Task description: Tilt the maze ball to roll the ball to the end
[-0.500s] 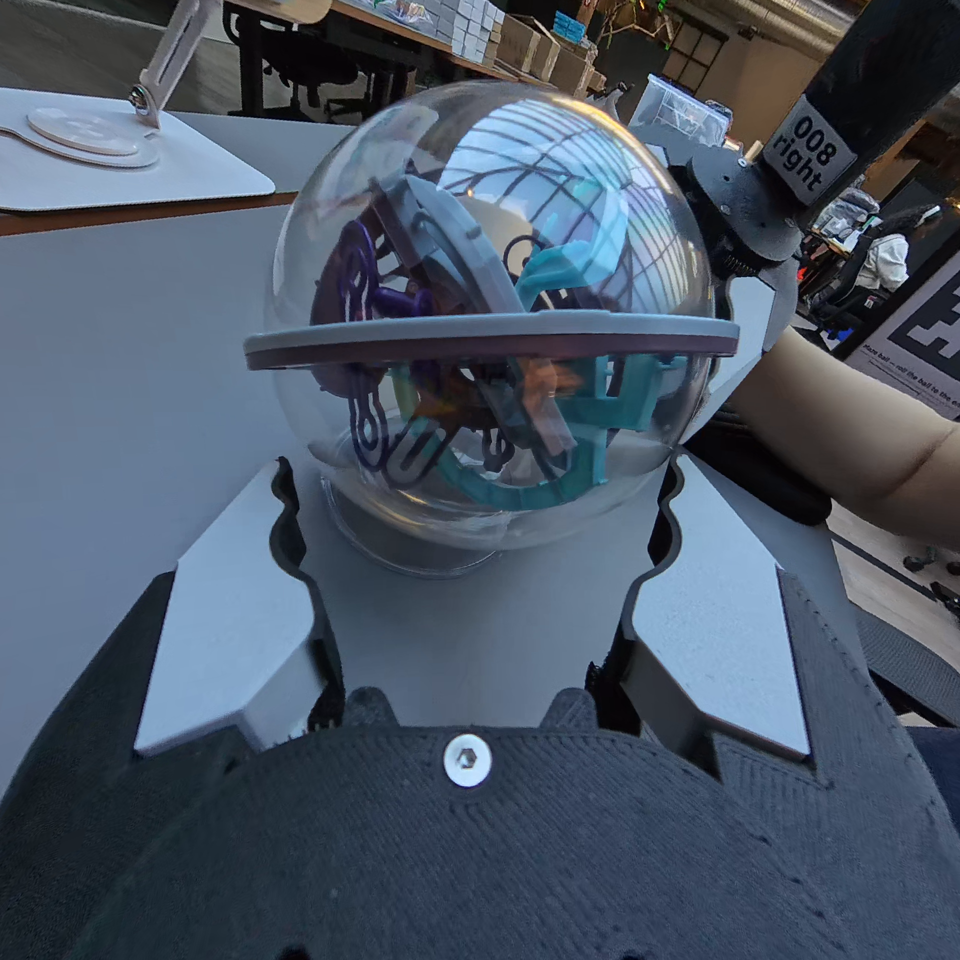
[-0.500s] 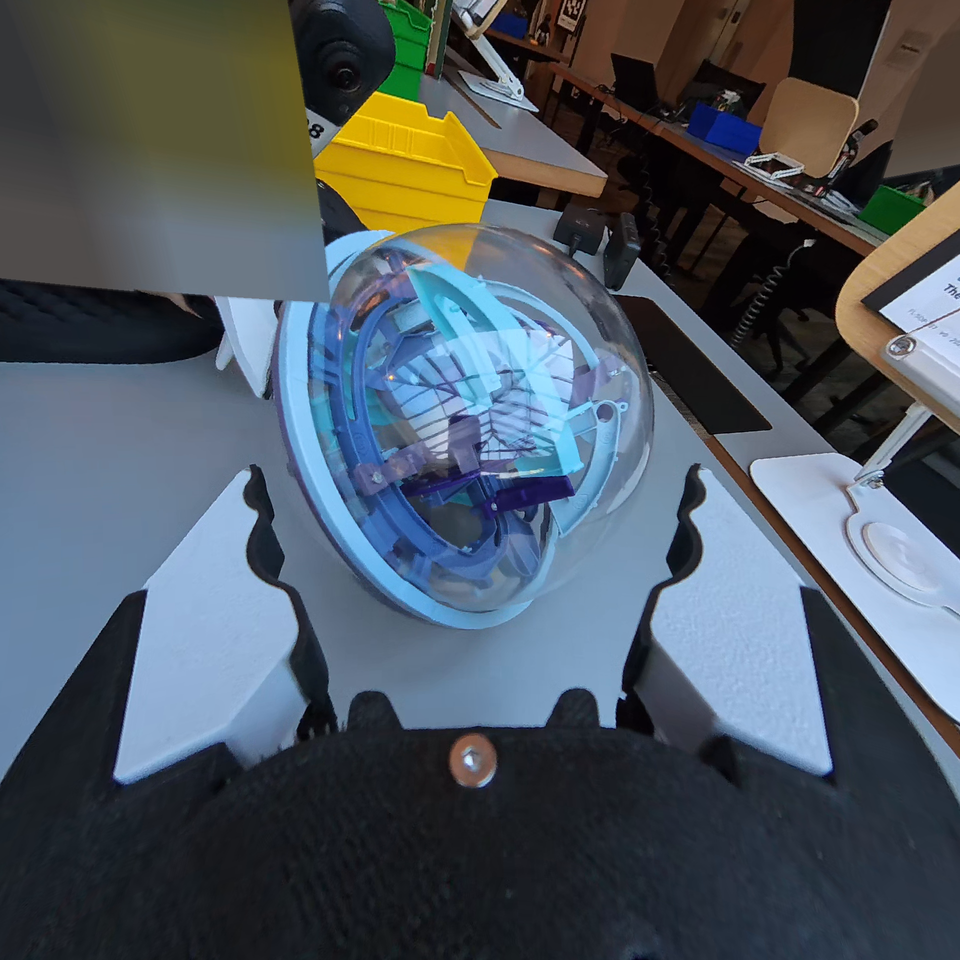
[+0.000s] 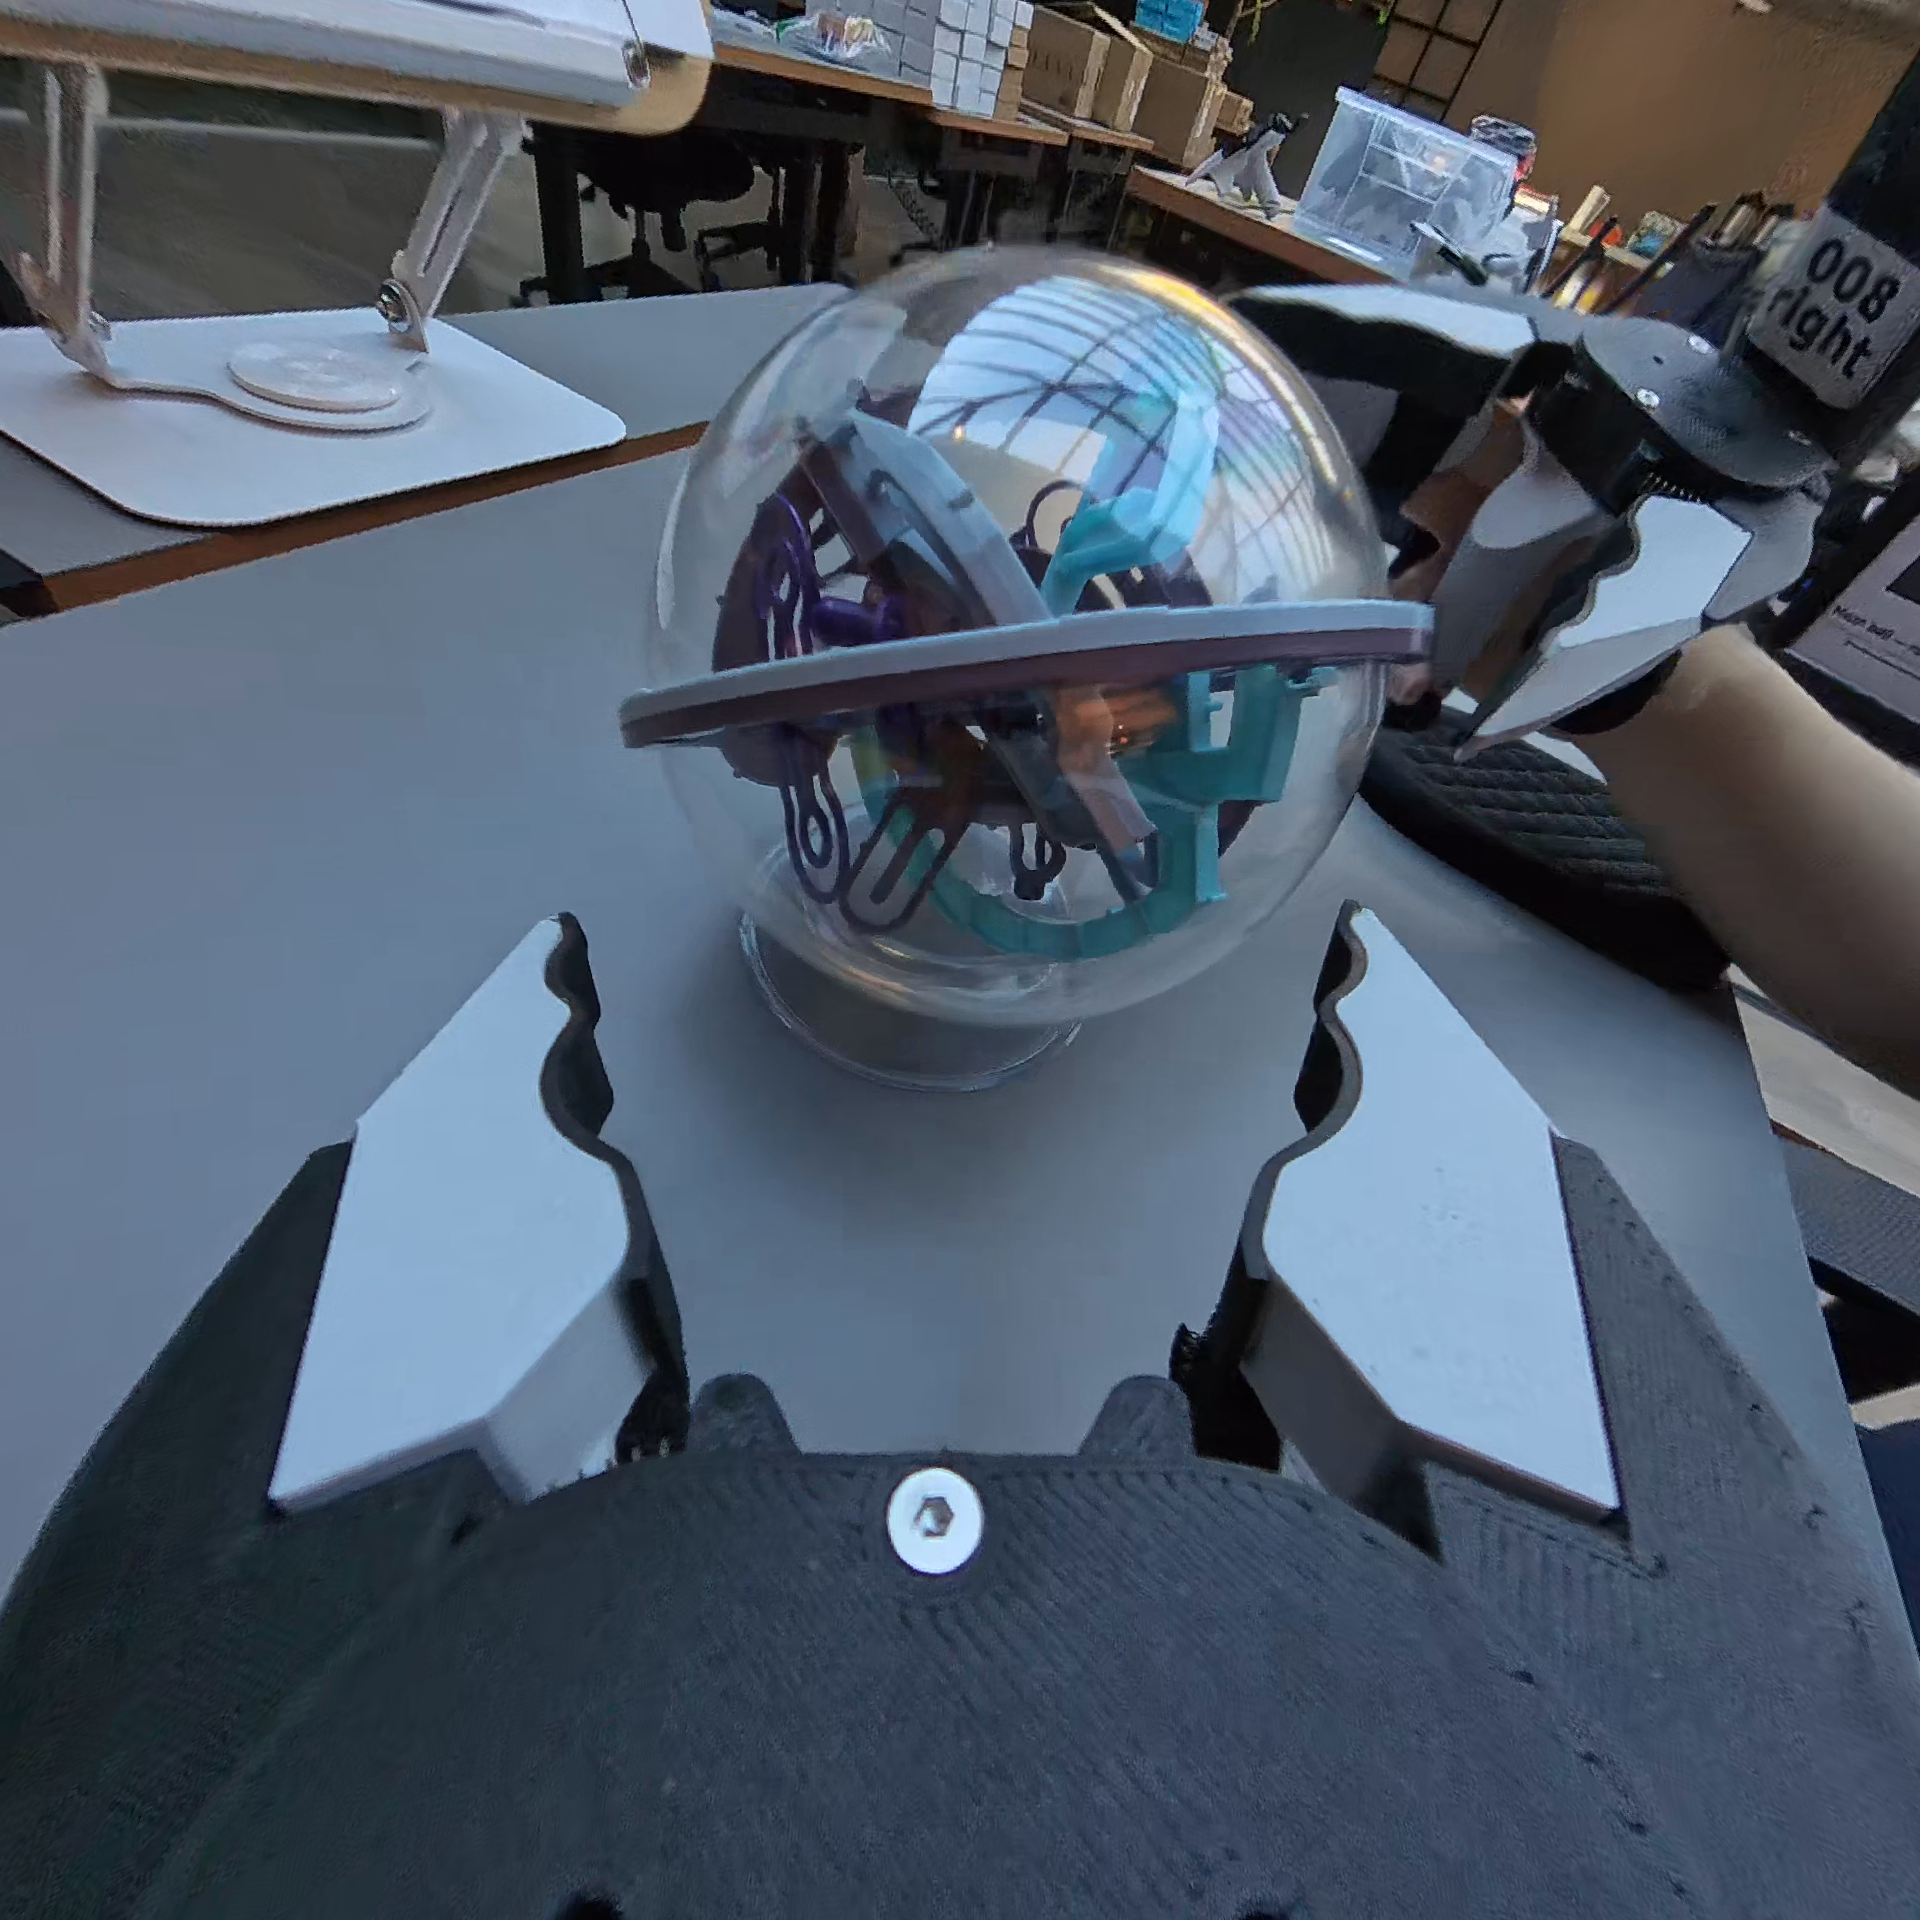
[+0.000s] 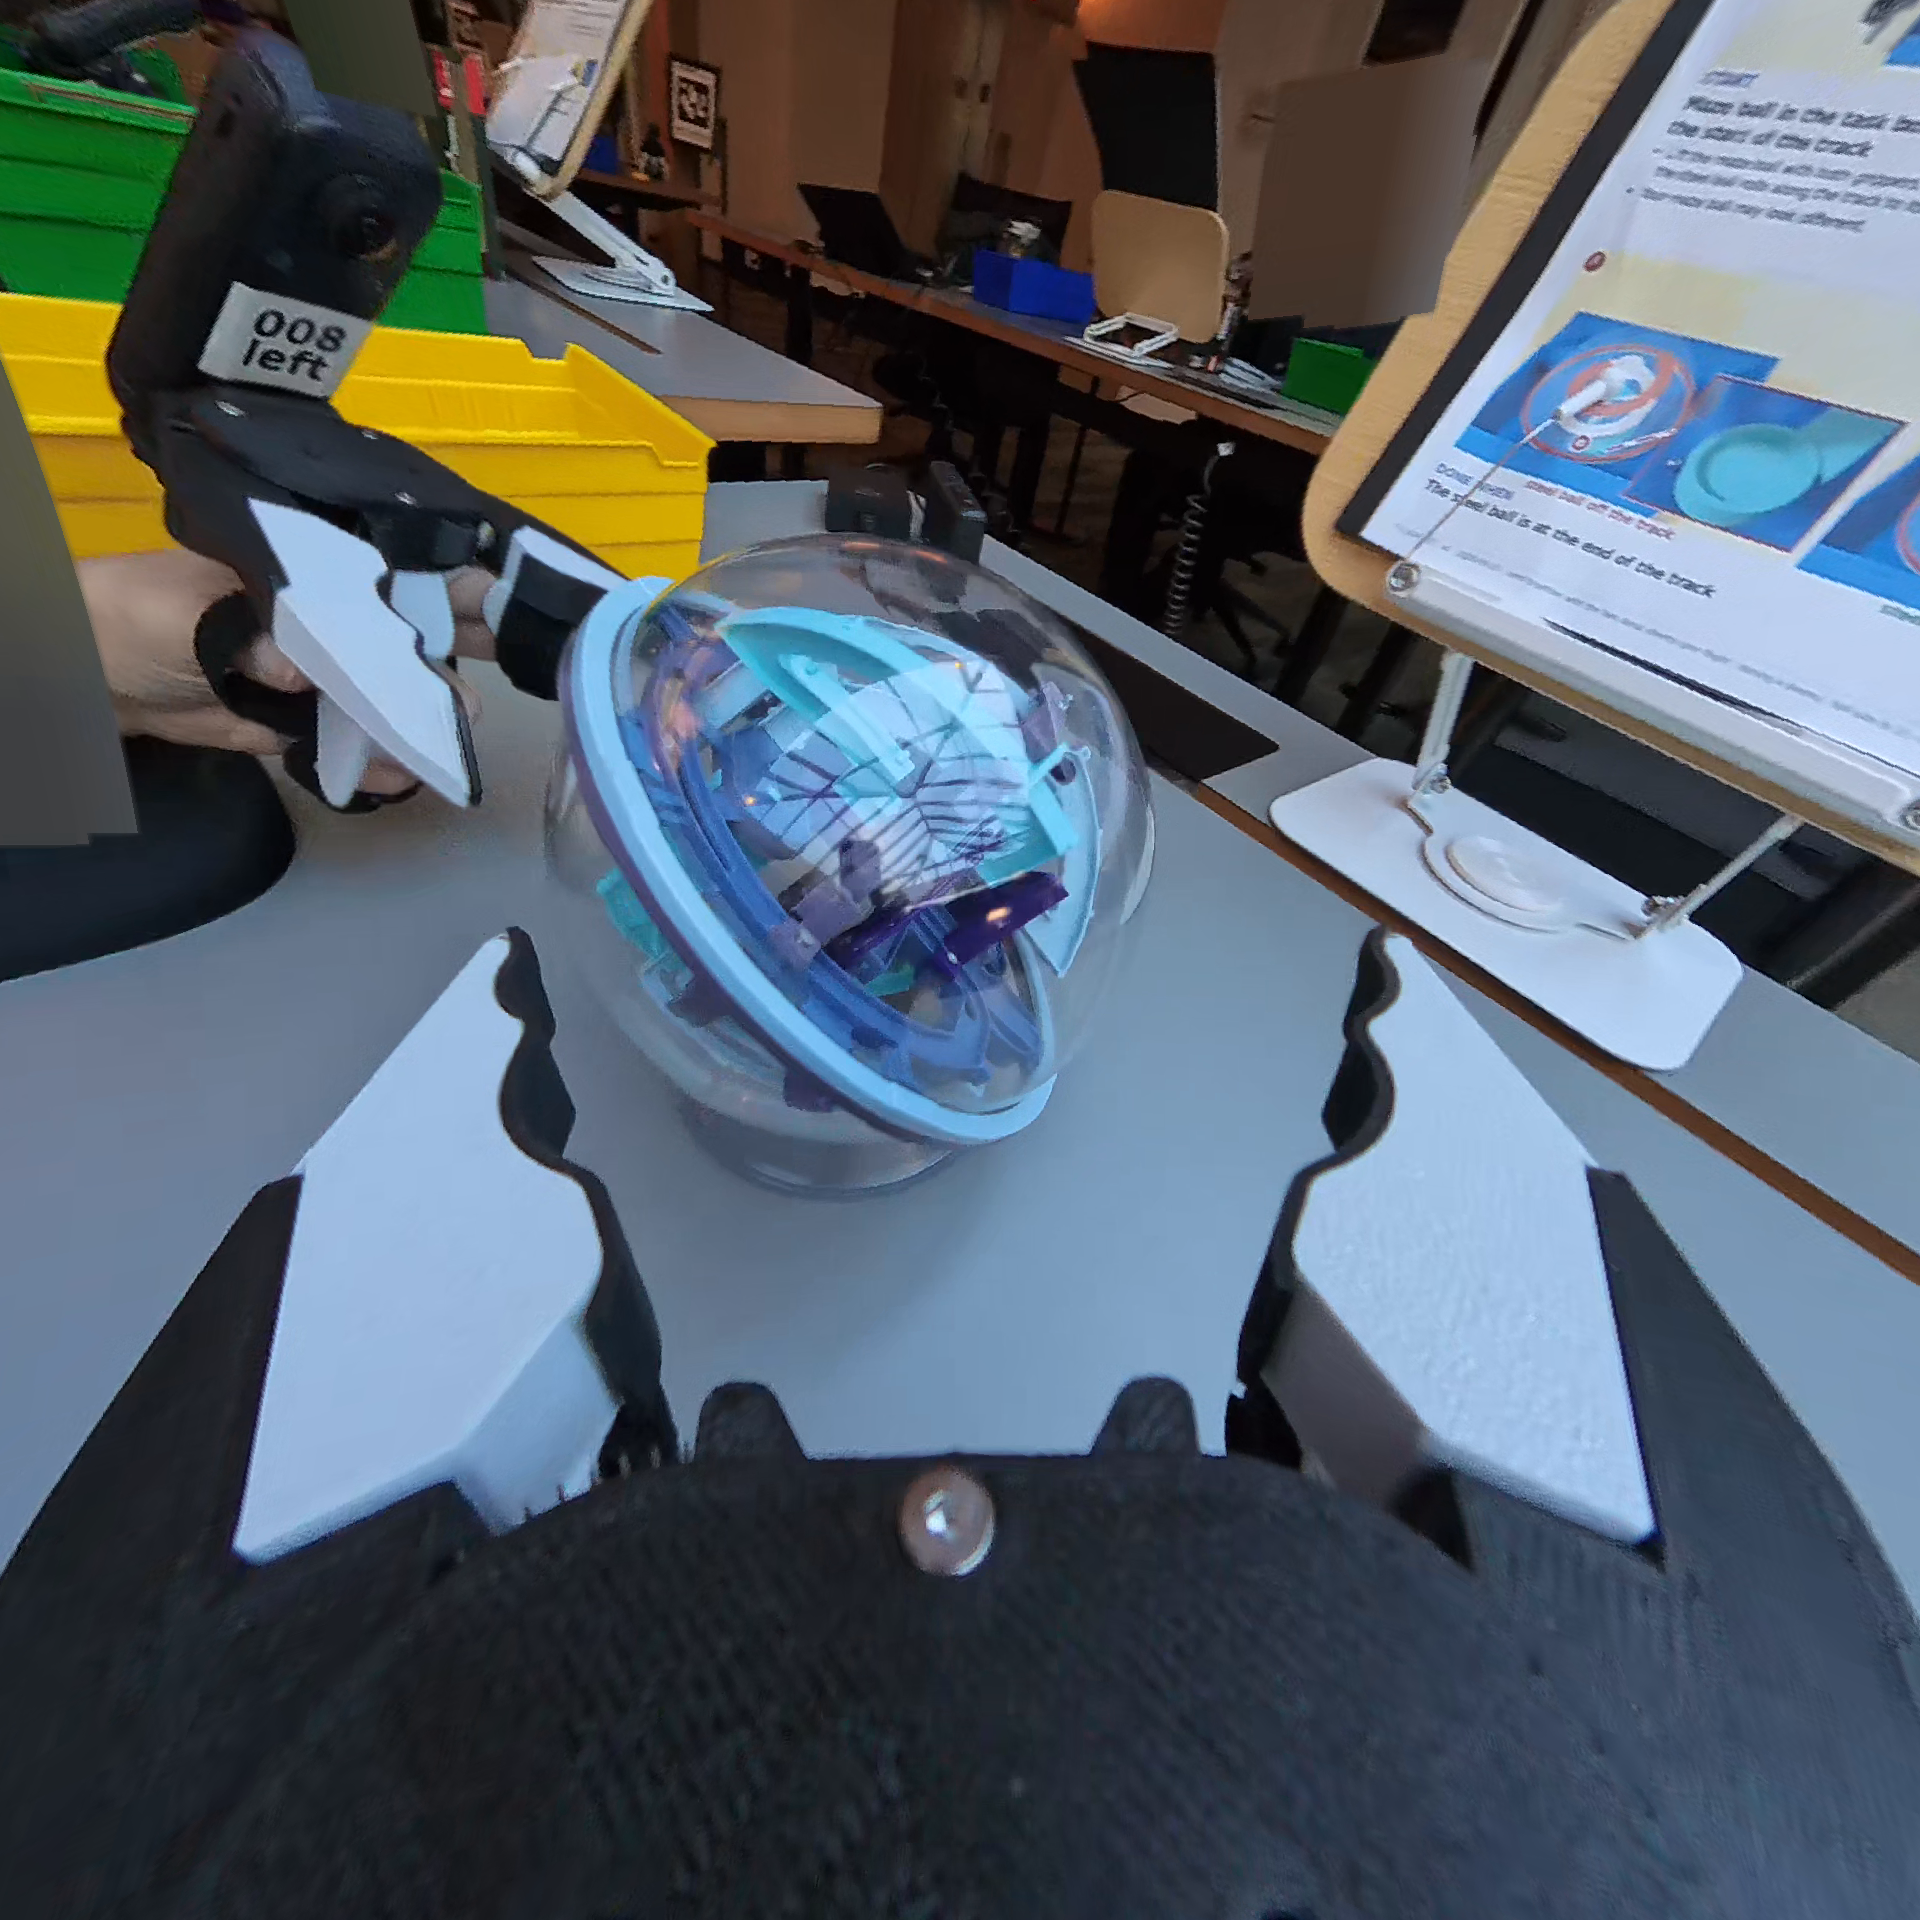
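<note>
The maze ball point(image 3: 1018, 644) is a clear sphere with a grey ring round its middle and purple and teal tracks inside. It rests on a clear round stand point(image 3: 914, 1039) on the grey table point(image 3: 312, 831). I cannot make out the small ball inside. My left gripper point(image 3: 956, 925) is open and empty, its fingertips just short of the sphere. My right gripper point(image 4: 945, 940) is open and empty in front of the maze ball point(image 4: 852, 862), whose ring looks tilted there. Each gripper shows beside the ring in the other's view: the right one point(image 3: 1558, 623), the left one point(image 4: 416, 665).
A board with a printed sheet point(image 4: 1662, 364) stands on a white base point(image 4: 1507, 904) to the right. Yellow point(image 4: 520, 436) and green bins sit behind the left gripper. A black device point(image 4: 904, 499) lies at the table's far edge. A forearm point(image 3: 1766, 831) crosses the right edge.
Both grippers have drawn back from the maze ball, which looks smaller and farther off in both views. The ball stays on its stand.
</note>
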Demonstrator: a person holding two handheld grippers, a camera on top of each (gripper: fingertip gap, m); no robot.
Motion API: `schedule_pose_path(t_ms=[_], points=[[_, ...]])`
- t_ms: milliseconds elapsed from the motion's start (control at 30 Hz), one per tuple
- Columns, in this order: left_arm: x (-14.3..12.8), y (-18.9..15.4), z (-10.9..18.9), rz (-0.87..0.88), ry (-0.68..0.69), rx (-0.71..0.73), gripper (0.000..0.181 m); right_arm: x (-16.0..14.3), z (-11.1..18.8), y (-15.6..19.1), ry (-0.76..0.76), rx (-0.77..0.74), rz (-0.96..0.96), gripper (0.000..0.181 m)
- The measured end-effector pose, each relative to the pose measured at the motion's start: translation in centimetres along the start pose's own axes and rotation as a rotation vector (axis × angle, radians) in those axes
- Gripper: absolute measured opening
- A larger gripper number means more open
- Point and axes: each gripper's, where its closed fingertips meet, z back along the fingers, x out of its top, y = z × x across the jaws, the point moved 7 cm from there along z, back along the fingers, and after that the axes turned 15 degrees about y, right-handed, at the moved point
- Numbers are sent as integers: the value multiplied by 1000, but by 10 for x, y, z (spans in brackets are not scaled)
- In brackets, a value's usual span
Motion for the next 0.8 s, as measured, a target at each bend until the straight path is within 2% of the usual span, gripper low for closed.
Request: schedule_pose_path(t_ms=[100,233,333,567,700,800], points=[[9,-2,19,-30,-53,6,129,-7,6,13,16,-56,-86,148],[9,2,33,-67,-70,30,126,-15,3,30,3,-78,-290,147],[2,1,23,-55,-27,-40,127,-18,-5,40,-8,-112,-369,147],[1,0,-1,-49,-44,-158,133,-17,-20,41,17,-174,-447,147],[2,-1,-14,-118,-7,-139,133,-16,-27,42,18,-134,-458,144],[-2,-4,-20,-151,18,-127,132,-15,-30,43,16,-82,-433,129]])
